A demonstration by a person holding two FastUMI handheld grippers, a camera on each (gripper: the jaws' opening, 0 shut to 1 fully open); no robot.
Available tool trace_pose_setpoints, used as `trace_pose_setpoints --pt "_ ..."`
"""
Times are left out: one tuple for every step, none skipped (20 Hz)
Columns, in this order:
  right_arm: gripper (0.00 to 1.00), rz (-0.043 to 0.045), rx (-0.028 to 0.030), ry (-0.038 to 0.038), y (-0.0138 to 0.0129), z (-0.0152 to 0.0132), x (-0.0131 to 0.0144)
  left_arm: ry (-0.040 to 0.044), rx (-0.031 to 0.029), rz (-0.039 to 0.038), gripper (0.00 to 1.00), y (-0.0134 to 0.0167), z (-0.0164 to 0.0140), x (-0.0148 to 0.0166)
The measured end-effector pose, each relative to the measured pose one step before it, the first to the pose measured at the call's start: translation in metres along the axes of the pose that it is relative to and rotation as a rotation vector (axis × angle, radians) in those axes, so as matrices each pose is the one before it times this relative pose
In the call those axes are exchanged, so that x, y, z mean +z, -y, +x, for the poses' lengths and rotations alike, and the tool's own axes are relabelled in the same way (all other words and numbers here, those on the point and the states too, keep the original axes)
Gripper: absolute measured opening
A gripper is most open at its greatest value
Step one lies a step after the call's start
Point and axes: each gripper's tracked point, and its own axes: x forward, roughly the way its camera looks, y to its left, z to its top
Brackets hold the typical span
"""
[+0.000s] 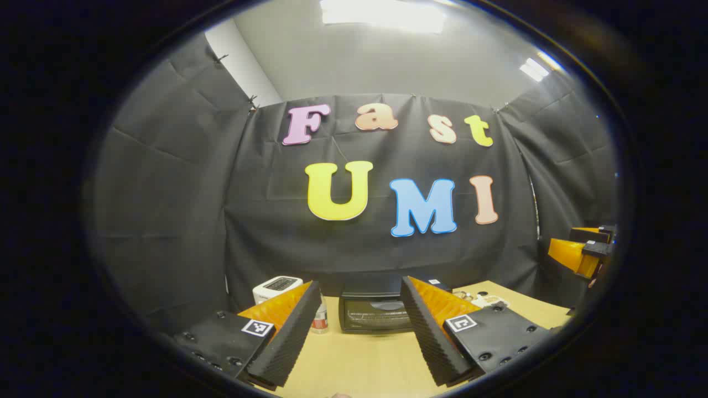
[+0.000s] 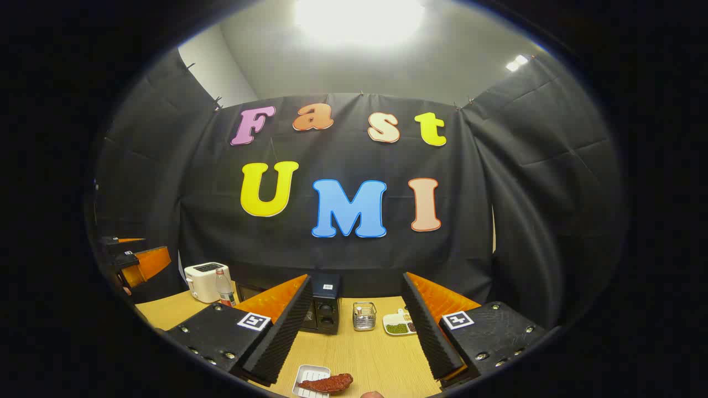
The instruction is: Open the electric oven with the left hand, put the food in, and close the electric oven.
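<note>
left gripper (image 1: 359, 331) fingers spread wide, holding nothing. straight ahead between them, well apart across the light wooden table (image 1: 359, 365), stands the black box-shaped electric oven (image 1: 376, 312), door closed, front facing the fingers. right gripper (image 2: 354, 331) likewise wide and empty; the reddish-brown food strip (image 2: 327, 382) lies on a small white tray (image 2: 310, 376) just below it.

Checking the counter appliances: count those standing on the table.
2: the black electric oven at the table's middle and a white toaster left of it, both at the back; others may be hidden behind the gripper fingers.
</note>
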Motion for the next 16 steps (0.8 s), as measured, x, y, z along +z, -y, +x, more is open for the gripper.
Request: trace_pose_setpoints --pt "0.97 -0.00041 -0.00133 0.00240 -0.00010 0.00037 0.00039 0.00256 -0.00012 0.00152 1.00 0.00020 0.00011 0.00147" --pt "0.97 -0.00077 -0.00142 0.00262 0.00120 -0.00008 0.00047 0.00350 -0.00085 0.00006 1.00 0.00051 -0.00020 0.00066" --pt "0.97 -0.00081 0.00031 -0.00039 -0.00020 0.00029 0.00063 0.00246 -0.00324 -0.00158 1.00 0.00104 -0.00075 0.00104" --pt "0.97 -0.00210 -0.00187 0.00161 0.00149 -0.00089 -0.00087 0.00259 -0.00354 -0.00176 1.00 0.00160 -0.00082 0.00096" --pt "0.97 -0.00101 -0.00387 -0.00071 0.00211 0.00032 -0.00033 0.00251 -0.00129 0.00013 1.00 0.00134 -0.00071 0.00152" --pt "0.97 0.00206 -0.00100 -0.00173 0.00097 -0.00027 -0.00076 0.00207 -0.00143 0.00099 1.00 0.00062 -0.00038 -0.00092" --pt "0.97 0.00380 -0.00062 0.00083 0.00058 -0.00054 0.00003 0.00110 -0.00129 0.00153 1.00 0.00187 -0.00029 0.00056" --pt "0.97 0.00230 -0.00215 0.00035 0.00112 -0.00053 0.00050 0.00205 -0.00088 0.00079 1.00 0.00116 -0.00023 -0.00013" --pt "0.97 0.00040 -0.00092 0.00143 0.00097 -0.00084 0.00049 -0.00112 -0.00265 0.00105 1.00 0.00152 -0.00048 0.00073" --pt "0.97 -0.00178 -0.00237 0.00141 0.00158 0.00052 0.00003 0.00106 -0.00099 0.00167 1.00 0.00093 -0.00095 -0.00027" --pt "0.97 -0.00199 -0.00166 0.00095 0.00110 0.00094 0.00022 0.00063 -0.00171 0.00092 1.00 0.00122 -0.00005 0.00033" --pt "0.97 -0.00158 -0.00061 -0.00048 0.00040 -0.00044 -0.00066 0.00253 -0.00185 0.00005 1.00 0.00112 0.00030 -0.00013" --pt "0.97 -0.00014 0.00023 -0.00083 -0.00015 -0.00024 0.00022 0.00182 -0.00066 0.00018 1.00 0.00133 -0.00022 0.00131" --pt "0.97 0.00026 0.00109 -0.00072 0.00037 -0.00072 -0.00067 0.00012 -0.00064 -0.00046 1.00 0.00113 -0.00035 -0.00144" --pt "0.97 0.00036 0.00144 0.00022 0.00023 0.00041 0.00000 -0.00003 0.00048 -0.00197 1.00 0.00149 -0.00009 0.00049" --pt "0.97 -0.00041 0.00152 0.00078 0.00124 0.00010 -0.00028 0.00042 -0.00053 -0.00284 1.00 0.00083 0.00015 -0.00133"
